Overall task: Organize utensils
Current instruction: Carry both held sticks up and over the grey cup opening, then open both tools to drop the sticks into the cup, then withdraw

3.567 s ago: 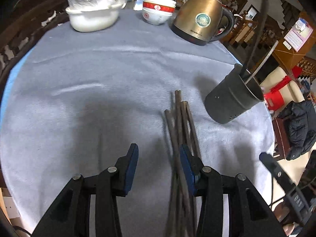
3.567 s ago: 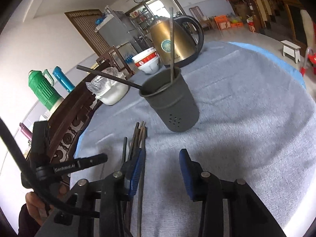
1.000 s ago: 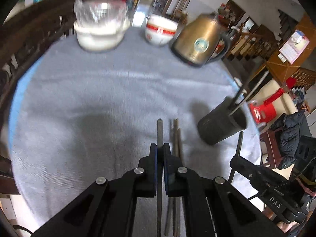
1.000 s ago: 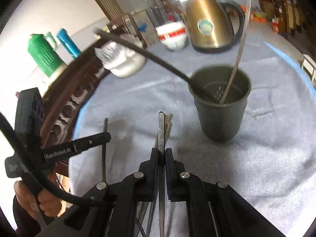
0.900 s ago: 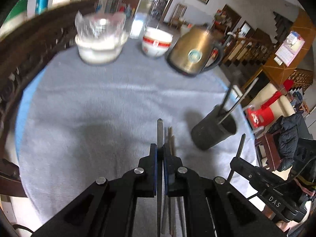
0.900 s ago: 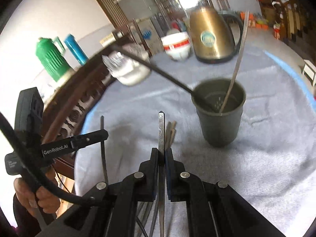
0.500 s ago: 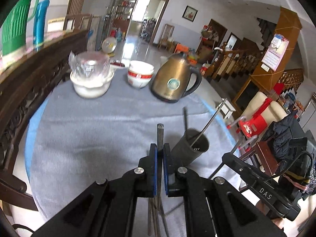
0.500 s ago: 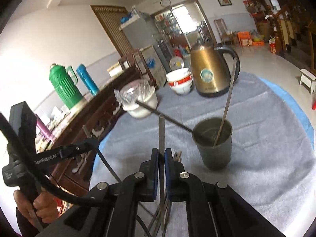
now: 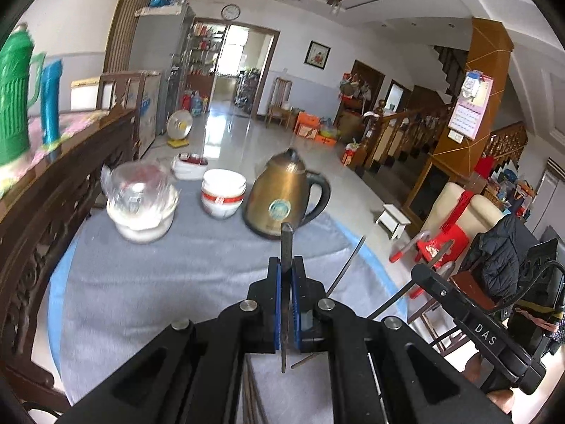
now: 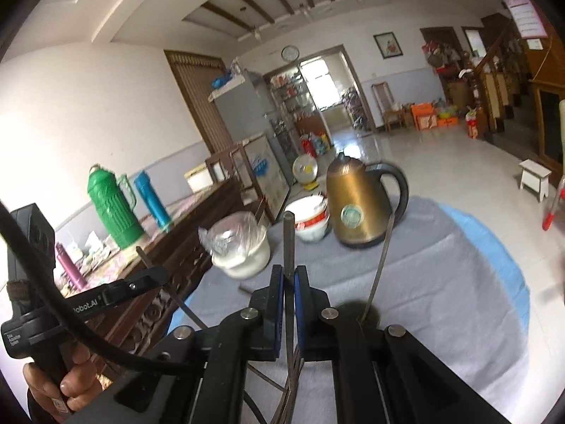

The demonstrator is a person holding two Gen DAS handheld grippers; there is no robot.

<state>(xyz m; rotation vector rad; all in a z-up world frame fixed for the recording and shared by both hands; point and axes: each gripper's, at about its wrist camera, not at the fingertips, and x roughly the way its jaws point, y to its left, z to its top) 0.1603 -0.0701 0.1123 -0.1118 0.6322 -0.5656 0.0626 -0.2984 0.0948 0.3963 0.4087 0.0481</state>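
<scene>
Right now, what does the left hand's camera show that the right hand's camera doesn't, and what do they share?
Only the left view shows the red plastic chair and dark jacket beside the table. Only the right view shows the small purple flask on the wooden sideboard. Both show the bronze electric kettle, the red-banded white bowls, the green thermos, and a closed gripper, left and right, each clamping a dark chopstick.

Grey cloth [image 9: 148,282] with a blue edge covers the worktop; the kettle [image 9: 282,199] is bronze-gold, the bowls [image 9: 223,192] white with a red band, the flasks green [image 10: 113,206] and blue [image 10: 152,199].
</scene>
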